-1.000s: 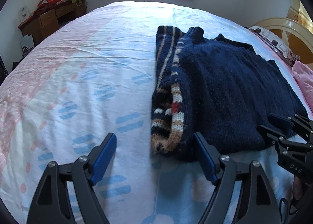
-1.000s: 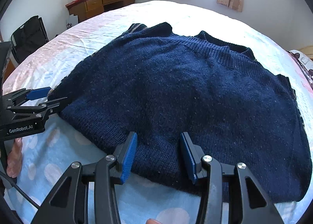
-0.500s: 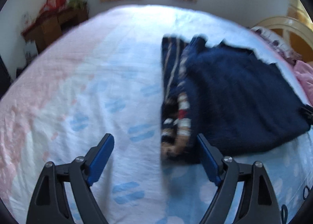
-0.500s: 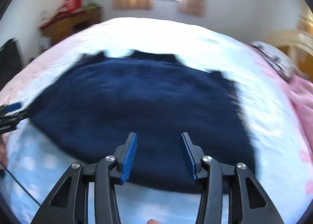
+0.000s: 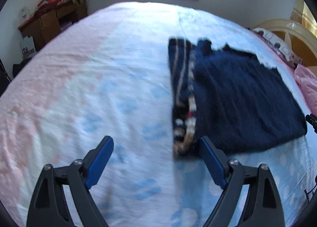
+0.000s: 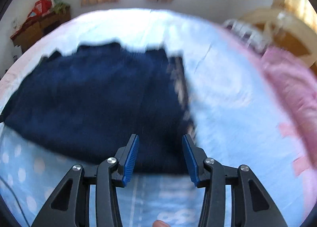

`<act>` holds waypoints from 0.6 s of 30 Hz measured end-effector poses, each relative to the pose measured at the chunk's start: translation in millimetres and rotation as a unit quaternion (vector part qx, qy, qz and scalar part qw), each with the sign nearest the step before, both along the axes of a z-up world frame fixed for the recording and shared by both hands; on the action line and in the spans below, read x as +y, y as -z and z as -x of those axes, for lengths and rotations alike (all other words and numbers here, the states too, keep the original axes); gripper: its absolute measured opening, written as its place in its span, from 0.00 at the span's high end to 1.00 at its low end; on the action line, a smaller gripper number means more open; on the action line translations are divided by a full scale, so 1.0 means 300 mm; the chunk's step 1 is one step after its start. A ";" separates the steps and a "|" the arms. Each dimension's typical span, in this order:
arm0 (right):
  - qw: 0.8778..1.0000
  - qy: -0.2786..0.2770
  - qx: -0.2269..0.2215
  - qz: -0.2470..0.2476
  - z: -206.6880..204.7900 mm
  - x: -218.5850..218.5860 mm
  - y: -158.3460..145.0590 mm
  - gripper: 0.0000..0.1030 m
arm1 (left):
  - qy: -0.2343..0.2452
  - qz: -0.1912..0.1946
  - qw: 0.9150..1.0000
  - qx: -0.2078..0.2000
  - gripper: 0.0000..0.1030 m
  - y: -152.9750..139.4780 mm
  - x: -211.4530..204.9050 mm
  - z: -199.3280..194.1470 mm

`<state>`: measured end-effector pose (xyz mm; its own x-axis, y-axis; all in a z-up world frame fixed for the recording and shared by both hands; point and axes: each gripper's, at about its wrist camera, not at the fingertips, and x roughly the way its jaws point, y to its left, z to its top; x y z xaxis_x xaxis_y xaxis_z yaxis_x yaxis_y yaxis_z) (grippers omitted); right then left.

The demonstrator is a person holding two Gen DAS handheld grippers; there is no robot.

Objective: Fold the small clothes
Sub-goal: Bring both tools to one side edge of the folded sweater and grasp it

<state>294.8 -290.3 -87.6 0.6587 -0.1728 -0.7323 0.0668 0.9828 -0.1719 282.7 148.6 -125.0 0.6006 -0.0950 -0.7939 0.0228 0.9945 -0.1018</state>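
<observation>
A navy knitted sweater lies flat on the bed, with a striped sleeve folded along its left side. My left gripper is open and empty, hanging over the sheet just left of the sweater's near left corner. In the right wrist view the sweater fills the left half, blurred. My right gripper is open and empty over the sweater's near right corner. A striped edge shows along the sweater's right side.
The bed sheet is pink and light blue with blue marks. A pink blanket and a cream headboard lie at the right. A wooden desk with clutter stands at the far left by the wall.
Both grippers have swung apart and pulled back a little: the left one to the left, the right one to the sweater's right corner. The sweater has not moved.
</observation>
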 end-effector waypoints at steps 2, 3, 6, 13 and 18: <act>0.999 -0.034 -0.011 0.000 -0.017 0.078 -0.048 0.55 | -0.006 -0.001 1.000 -0.008 0.12 -0.026 0.033 -0.022; 0.998 -0.055 -0.010 -0.003 -0.029 0.122 -0.057 0.55 | -0.010 -0.002 1.000 -0.009 0.12 -0.035 0.051 -0.041; 0.989 -0.146 -0.004 0.005 -0.060 0.323 -0.049 0.55 | -0.008 0.014 1.000 -0.010 0.12 -0.040 0.101 -0.098; 0.950 -0.310 -0.008 0.025 -0.048 0.776 0.034 0.55 | 0.028 0.102 0.994 0.006 0.12 0.004 0.193 -0.216; 0.934 -0.355 0.001 0.036 -0.054 0.955 0.104 0.55 | 0.066 0.192 0.979 0.022 0.11 0.023 0.254 -0.263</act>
<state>311.0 -3.8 -118.9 0.6245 0.2582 -0.7371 -0.5984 0.7646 -0.2393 361.6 224.9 -131.9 0.5298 -0.4655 -0.7089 0.1350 0.8715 -0.4714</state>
